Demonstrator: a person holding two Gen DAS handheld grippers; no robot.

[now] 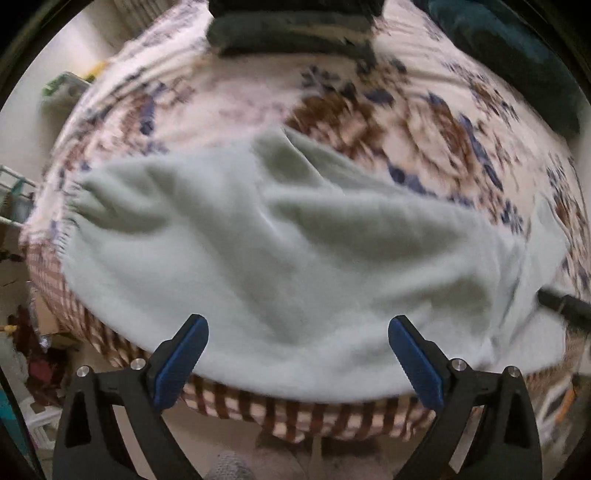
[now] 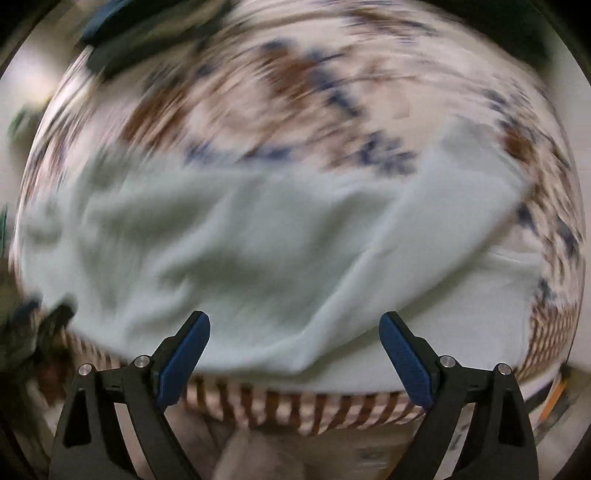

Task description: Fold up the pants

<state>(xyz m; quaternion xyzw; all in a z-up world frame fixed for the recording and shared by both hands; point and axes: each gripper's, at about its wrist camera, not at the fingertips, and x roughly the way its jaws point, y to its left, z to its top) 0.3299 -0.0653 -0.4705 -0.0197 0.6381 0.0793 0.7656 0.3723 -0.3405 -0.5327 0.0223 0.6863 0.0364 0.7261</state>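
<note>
Pale mint-green pants (image 1: 295, 251) lie crumpled across the near edge of a bed with a floral cover (image 1: 369, 96). In the left wrist view my left gripper (image 1: 297, 332) hangs above the pants' near edge, its blue-padded fingers (image 1: 181, 362) wide apart with no cloth between them. The right wrist view is blurred; it shows the same pants (image 2: 258, 251) with a fold line running diagonally. My right gripper (image 2: 295, 328) stands open over the near hem, holding nothing. A dark tip of the other gripper (image 1: 561, 302) shows at the right edge of the left wrist view.
A dark folded garment (image 1: 291, 33) lies at the far side of the bed, and a dark teal cushion (image 1: 517, 55) at the far right. The cover's striped border (image 1: 295, 413) hangs over the near edge. Clutter sits on the floor at the left (image 1: 33, 350).
</note>
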